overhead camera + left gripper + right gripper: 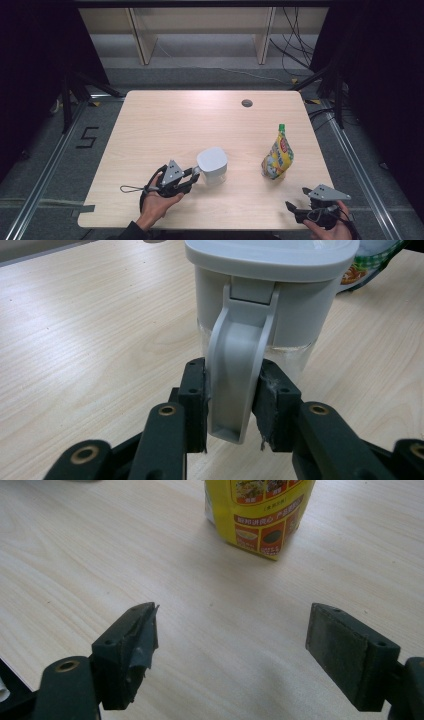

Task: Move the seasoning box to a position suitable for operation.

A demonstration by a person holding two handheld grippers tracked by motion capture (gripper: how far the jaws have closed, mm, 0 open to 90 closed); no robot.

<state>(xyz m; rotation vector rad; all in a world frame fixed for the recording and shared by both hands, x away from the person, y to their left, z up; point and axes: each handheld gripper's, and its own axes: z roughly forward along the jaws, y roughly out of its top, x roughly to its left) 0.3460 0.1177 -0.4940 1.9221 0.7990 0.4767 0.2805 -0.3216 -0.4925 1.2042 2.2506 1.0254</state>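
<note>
My left hand-held gripper (196,173) lies low over the near-left part of the counter (165,120), pointing right. Its jaws are narrowed onto the grey handle (235,385) of the jug (213,165); in the left gripper view both pads (196,400) sit against the handle's two sides, the handle running down between them, so I hold the jug by its handle. The jug stands upright just to the right of that gripper, near the counter's middle and toward the near edge. It has a grey lid (272,255) and a clear lower body.

Further right, well apart from the jug, a yellow spouted pouch (278,156) stands on the counter, leaning slightly, green cap uppermost.

My right hand-held gripper (295,198) rests at the near-right corner of the counter, pointing left and away from me. Its jaws stand wide with only bare counter between them. The pouch stands beyond its fingertips (350,655), apart from them and untouched.
</note>
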